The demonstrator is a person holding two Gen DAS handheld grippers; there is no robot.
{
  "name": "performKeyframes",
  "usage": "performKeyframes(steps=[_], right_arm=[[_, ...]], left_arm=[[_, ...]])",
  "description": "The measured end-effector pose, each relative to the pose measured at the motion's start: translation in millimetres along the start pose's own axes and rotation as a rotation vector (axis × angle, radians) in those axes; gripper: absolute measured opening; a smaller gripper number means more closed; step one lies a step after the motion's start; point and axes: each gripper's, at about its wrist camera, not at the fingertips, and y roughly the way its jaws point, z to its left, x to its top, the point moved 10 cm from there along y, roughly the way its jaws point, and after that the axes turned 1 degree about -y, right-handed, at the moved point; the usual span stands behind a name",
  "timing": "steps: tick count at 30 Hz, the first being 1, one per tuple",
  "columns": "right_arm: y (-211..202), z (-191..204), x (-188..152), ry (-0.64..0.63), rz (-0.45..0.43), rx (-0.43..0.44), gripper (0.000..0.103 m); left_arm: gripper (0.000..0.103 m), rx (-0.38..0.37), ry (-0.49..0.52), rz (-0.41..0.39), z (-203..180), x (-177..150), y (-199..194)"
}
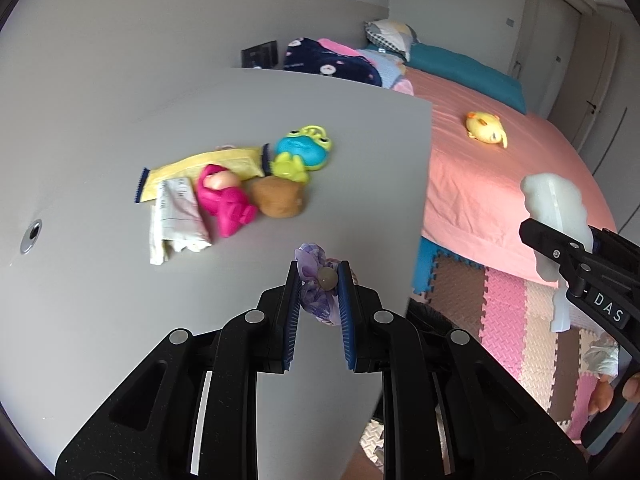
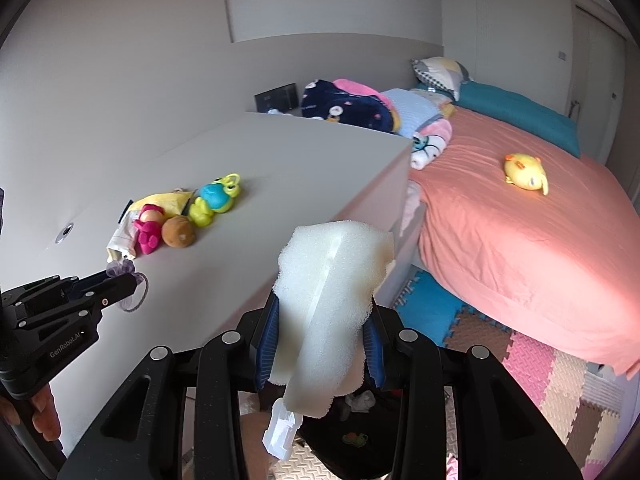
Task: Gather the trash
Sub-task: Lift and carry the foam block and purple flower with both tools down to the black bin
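Observation:
My left gripper (image 1: 319, 280) is shut on a crumpled purple wrapper (image 1: 320, 300) just above the grey table top (image 1: 100, 120); it also shows in the right wrist view (image 2: 120, 276), at the left. My right gripper (image 2: 322, 320) is shut on a piece of white foam (image 2: 332, 300) with a white plastic strip, held beyond the table's right edge; it shows in the left wrist view (image 1: 560, 252) with the foam (image 1: 556, 208). A yellow packet (image 1: 204, 170) and a crumpled paper wrapper (image 1: 176, 216) lie on the table among toys.
A pink doll (image 1: 224, 200), a brown ball (image 1: 280, 198) and a blue-green frog toy (image 1: 302, 152) sit on the table. A bed with a pink sheet (image 2: 520, 248) and a yellow plush (image 2: 524, 176) is to the right. Foam floor mats (image 2: 560, 380) lie below.

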Motion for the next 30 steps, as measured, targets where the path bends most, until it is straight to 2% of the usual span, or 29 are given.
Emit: performKeyframes(steps=[18,30], right_arm=[[-27,-68,-12,0.098,-0.024,-0.085,0.038],[-35,-114,-28,0.173,-0.016,-0.154,0.038]], left_arm=[[0.018,-0.101,0.132,0.016,-82,11,17],[0.018,-0.166,0.246,0.045,-139,2,29]])
